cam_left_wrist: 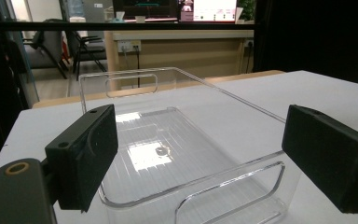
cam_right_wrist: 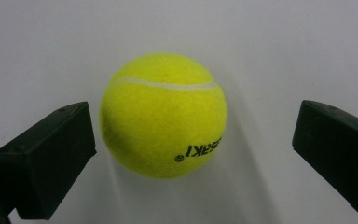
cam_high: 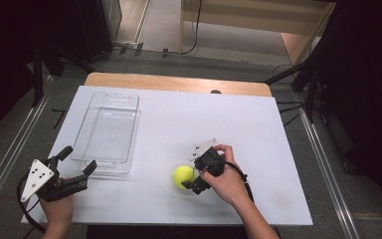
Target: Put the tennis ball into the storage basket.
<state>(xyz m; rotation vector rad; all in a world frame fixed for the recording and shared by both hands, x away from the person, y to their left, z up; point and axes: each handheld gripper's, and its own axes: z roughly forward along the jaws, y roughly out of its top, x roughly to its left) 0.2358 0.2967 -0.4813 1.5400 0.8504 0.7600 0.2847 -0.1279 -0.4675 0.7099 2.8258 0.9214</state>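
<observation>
the right hand-held gripper (cam_high: pixel 188 183) is spread wide, grasping nothing, with its two black jaws set either side of a yellow-green felt tennis ball (cam_high: pixel 183 177). in the right gripper view the ball (cam_right_wrist: pixel 163 115) sits between the jaws, nearer the left one, with a gap on each side; a white seam curves across its top and black lettering runs along its lower right. the ball rests on the white flat surface (cam_high: pixel 258 149), near the front edge and right of the middle. the right hand (cam_high: pixel 226 180) holds the gripper from the right.

the left hand-held gripper (cam_high: pixel 78 164) is also released, jaws far apart, at the front left corner of the surface. just beyond its jaws lies a clear rectangular plastic tray (cam_high: pixel 107 130), its near handle end (cam_left_wrist: pixel 223 196) between them.
</observation>
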